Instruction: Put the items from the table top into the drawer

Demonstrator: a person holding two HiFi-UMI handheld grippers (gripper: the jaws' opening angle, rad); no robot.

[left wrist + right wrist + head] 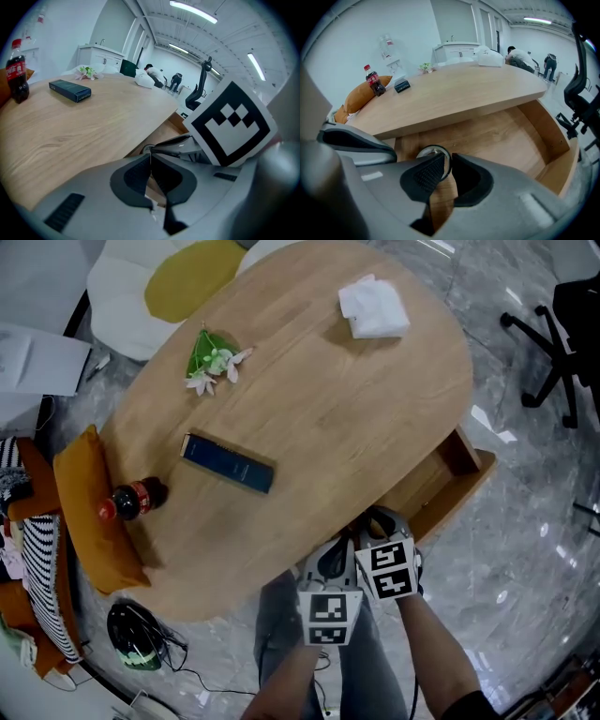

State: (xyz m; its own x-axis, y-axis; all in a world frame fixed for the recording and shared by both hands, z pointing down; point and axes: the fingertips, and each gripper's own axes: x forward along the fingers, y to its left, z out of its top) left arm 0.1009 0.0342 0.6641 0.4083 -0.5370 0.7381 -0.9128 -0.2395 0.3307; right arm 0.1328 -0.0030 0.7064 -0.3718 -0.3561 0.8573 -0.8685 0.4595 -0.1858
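One round item (427, 151), rim between right gripper (448, 157) jaws

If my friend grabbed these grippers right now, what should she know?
Left gripper: shut, empty, right next to the other one.
Right gripper: shut on the rim of a round thing, over the open drawer.
On the table: bottle, box, flowers, white cloth.
Done: drawer is open, round thing is nearly in.
Left: let it go in the drawer, then probably move the other four.
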